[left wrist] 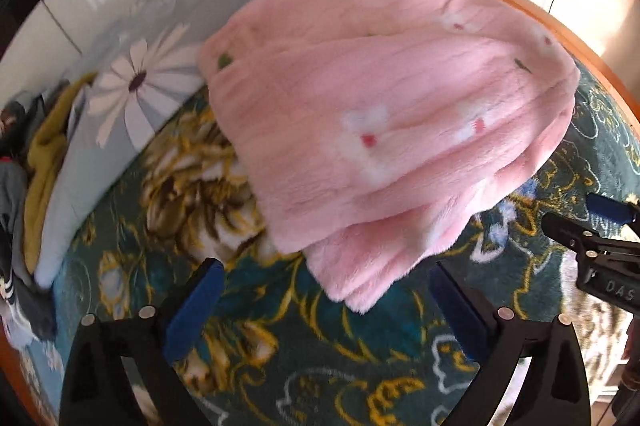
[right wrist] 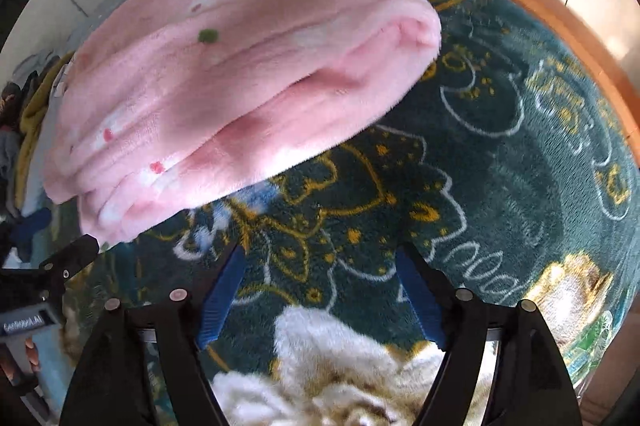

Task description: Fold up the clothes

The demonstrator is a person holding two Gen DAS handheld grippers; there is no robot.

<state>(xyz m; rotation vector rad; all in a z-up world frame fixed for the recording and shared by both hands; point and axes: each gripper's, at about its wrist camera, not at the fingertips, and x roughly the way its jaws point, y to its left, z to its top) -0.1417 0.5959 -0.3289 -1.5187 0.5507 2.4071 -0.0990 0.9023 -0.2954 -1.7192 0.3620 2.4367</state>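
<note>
A pink fleece garment [left wrist: 380, 114] with white bunny prints lies folded in several layers on a dark green flowered blanket [left wrist: 304, 338]. It also shows in the right wrist view [right wrist: 240, 66], folded edge toward me. My left gripper [left wrist: 324, 274] is open and empty, just short of the garment's near corner. My right gripper [right wrist: 320, 258] is open and empty over the blanket [right wrist: 500, 154], a little in front of the garment. Each gripper shows at the edge of the other's view.
A pale blue daisy-print duvet [left wrist: 136, 86] is bunched at the back left. Yellow and grey clothes [left wrist: 44, 154] are piled at the far left. The wooden bed frame [right wrist: 540, 2] runs along the right edge.
</note>
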